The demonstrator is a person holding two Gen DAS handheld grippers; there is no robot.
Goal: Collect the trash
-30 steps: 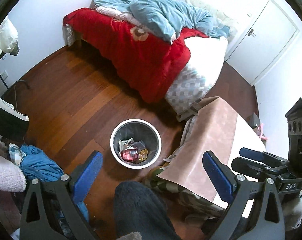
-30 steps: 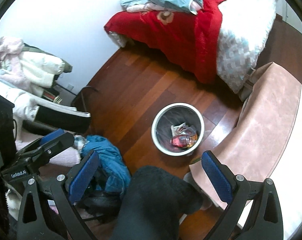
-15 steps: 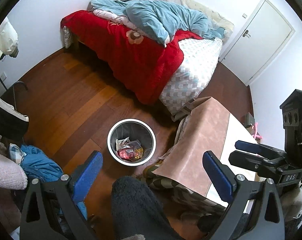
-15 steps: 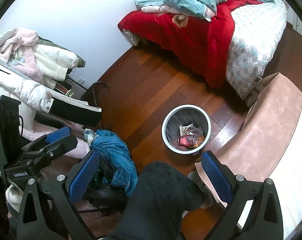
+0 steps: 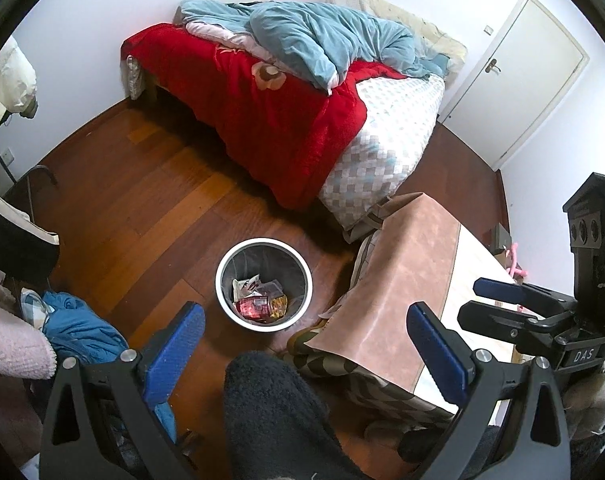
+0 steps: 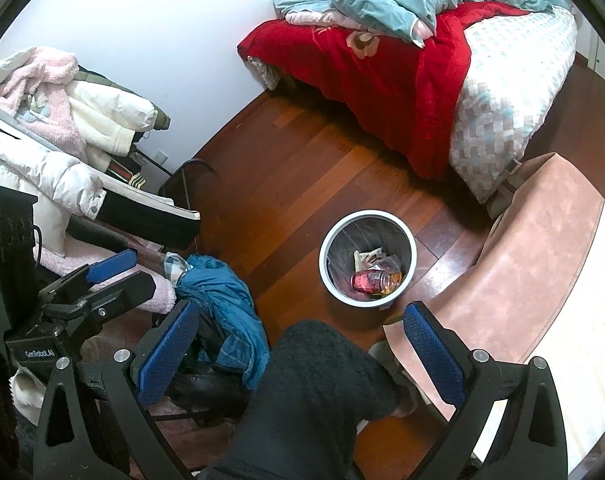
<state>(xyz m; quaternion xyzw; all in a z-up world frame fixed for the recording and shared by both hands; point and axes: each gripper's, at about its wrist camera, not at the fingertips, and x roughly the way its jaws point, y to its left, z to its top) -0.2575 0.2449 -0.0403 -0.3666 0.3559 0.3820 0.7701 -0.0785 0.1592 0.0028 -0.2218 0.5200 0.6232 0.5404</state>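
Observation:
A round white trash bin stands on the wooden floor, also in the right wrist view. Inside lie several pieces of trash, among them a red wrapper. My left gripper is open and empty, held high above the floor, nearer to me than the bin. My right gripper is open and empty at a similar height. It also shows at the right of the left wrist view, and the left gripper shows at the left of the right wrist view.
A bed with a red blanket and blue quilt stands behind the bin. A table with a tan cover is at the right. Blue clothes lie on the floor at the left, by a rack of coats. A white door is far right.
Both grippers have risen and drawn back, so the bin looks smaller and more of the bed and door shows. Both stay open and empty.

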